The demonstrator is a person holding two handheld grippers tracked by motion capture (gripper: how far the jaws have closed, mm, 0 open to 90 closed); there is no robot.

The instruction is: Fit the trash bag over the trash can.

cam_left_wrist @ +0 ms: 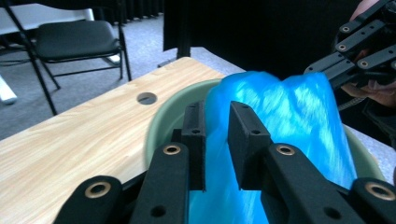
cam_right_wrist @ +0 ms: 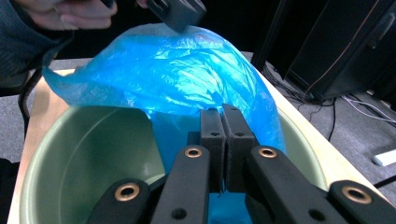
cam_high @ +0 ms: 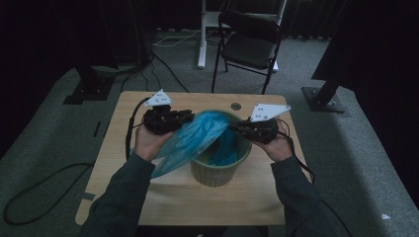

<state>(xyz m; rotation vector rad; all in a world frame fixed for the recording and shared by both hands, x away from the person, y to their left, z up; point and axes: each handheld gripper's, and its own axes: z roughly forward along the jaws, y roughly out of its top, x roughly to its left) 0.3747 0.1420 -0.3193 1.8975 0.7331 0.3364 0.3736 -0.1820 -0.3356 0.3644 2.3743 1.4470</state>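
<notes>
A thin blue plastic bag (cam_high: 192,138) drapes over and into a round green bucket (cam_high: 217,173) on a wooden table (cam_high: 143,197). My left gripper (cam_high: 188,117) is at the bag's left upper edge. In the left gripper view its jaws (cam_left_wrist: 217,112) stand slightly apart with the blue film (cam_left_wrist: 289,116) running between them, pads not pressing. My right gripper (cam_high: 233,128) is over the bucket's right rim. In the right gripper view its jaws (cam_right_wrist: 222,114) are closed together on a fold of the bag (cam_right_wrist: 177,74) above the bucket's inside (cam_right_wrist: 93,149).
A black folding chair (cam_high: 249,42) stands beyond the table's far edge, with a white stand leg and cables on the grey floor. A small round hole (cam_high: 235,106) is in the tabletop behind the bucket. Black equipment bases flank the table.
</notes>
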